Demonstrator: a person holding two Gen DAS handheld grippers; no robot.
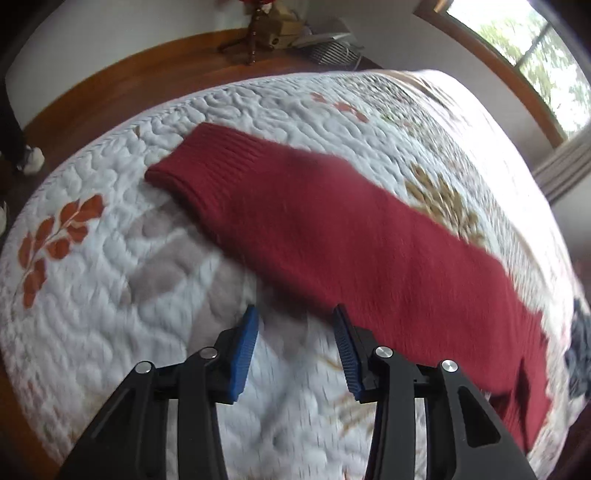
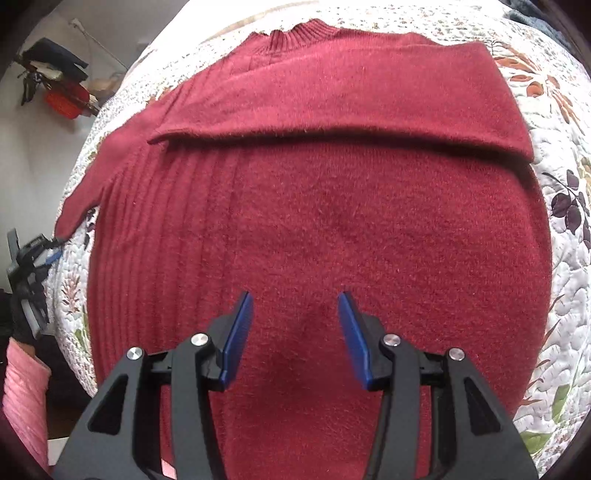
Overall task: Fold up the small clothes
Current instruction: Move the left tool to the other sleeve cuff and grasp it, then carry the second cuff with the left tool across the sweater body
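Note:
A dark red knitted sweater point(image 2: 332, 221) lies flat on a quilted floral bedspread point(image 2: 565, 295). One sleeve point(image 2: 332, 103) is folded across its chest below the ribbed collar point(image 2: 295, 35); the other sleeve point(image 2: 99, 177) sticks out to the left. My right gripper point(image 2: 295, 314) hovers open over the sweater's lower body, nothing between its blue pads. In the left wrist view the sweater point(image 1: 351, 236) runs diagonally, ribbed hem point(image 1: 192, 158) at the far left. My left gripper point(image 1: 295, 332) stands open just beside the sweater's near edge, over bare bedspread point(image 1: 110, 277).
A wooden floor point(image 1: 110, 92) and white wall lie beyond the bed, with a wooden stand point(image 1: 255, 37) and a window point(image 1: 535, 48) at the right. A dark garment point(image 1: 580, 354) lies at the bed's right edge. Clutter and a pink item point(image 2: 26, 398) sit left of the bed.

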